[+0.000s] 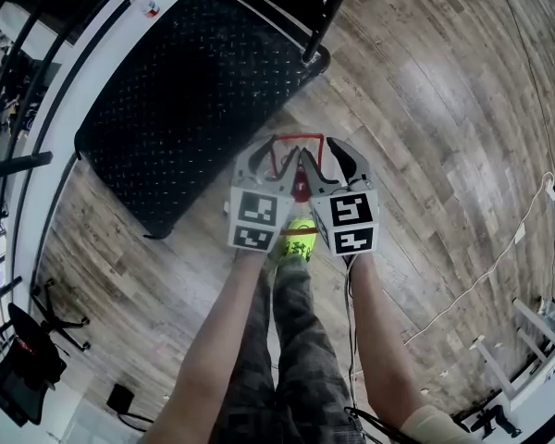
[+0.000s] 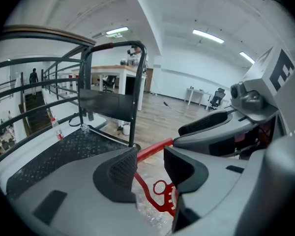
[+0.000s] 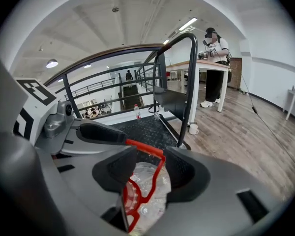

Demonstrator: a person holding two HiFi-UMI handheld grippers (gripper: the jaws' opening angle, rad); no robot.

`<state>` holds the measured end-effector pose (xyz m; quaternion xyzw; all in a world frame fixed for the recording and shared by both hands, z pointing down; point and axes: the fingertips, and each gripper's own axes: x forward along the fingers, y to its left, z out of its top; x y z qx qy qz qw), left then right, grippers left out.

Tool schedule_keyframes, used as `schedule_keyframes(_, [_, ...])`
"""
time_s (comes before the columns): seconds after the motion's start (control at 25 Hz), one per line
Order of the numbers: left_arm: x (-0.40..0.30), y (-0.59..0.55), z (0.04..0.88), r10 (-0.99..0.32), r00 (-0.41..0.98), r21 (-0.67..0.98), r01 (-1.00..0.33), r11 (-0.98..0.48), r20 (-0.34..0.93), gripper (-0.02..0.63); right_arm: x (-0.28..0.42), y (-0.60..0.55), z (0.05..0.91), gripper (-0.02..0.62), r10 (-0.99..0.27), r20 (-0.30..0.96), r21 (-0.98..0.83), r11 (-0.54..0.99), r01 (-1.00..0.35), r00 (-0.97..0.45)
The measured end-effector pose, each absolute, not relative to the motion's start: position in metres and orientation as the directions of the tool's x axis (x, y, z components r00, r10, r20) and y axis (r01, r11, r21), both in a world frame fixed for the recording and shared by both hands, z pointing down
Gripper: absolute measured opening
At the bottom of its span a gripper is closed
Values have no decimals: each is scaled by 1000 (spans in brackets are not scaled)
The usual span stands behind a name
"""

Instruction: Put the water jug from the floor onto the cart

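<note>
The black platform cart [image 1: 166, 109] had no jug on it. It stood just ahead on the wooden floor [image 1: 425, 109]. The clear water jug [image 3: 150, 188] sat low by the person's feet, seemingly not yet lifted. The left gripper [image 2: 150, 162] and right gripper [image 3: 148, 167] hung over it side by side. Their jaws were apart and pressing nothing, with its red handle [image 3: 145, 150] between them. Gripping, lifting and placing all remained, I judged.
</note>
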<state>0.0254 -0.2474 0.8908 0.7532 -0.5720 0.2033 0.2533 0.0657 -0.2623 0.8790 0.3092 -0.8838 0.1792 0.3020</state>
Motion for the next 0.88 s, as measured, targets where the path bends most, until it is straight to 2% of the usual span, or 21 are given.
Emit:
schedule_keyframes(0.28, [9,-252,876,-810,196,119,-981,-156,553,153,69,-266,901,183,-414,685,-166,712,-682,-599])
schedule_keyframes(0.48, [12,-248,903,-745,235,136,-972,-193,624,155,69,-269,909,183,-406,691,-184,700,-690,-597])
schedule_keyframes(0.88, [3,-252,936,-691,246,167,-969,-182,679,156,64,-274,932,183,-376,724,-182,704,-687,-577])
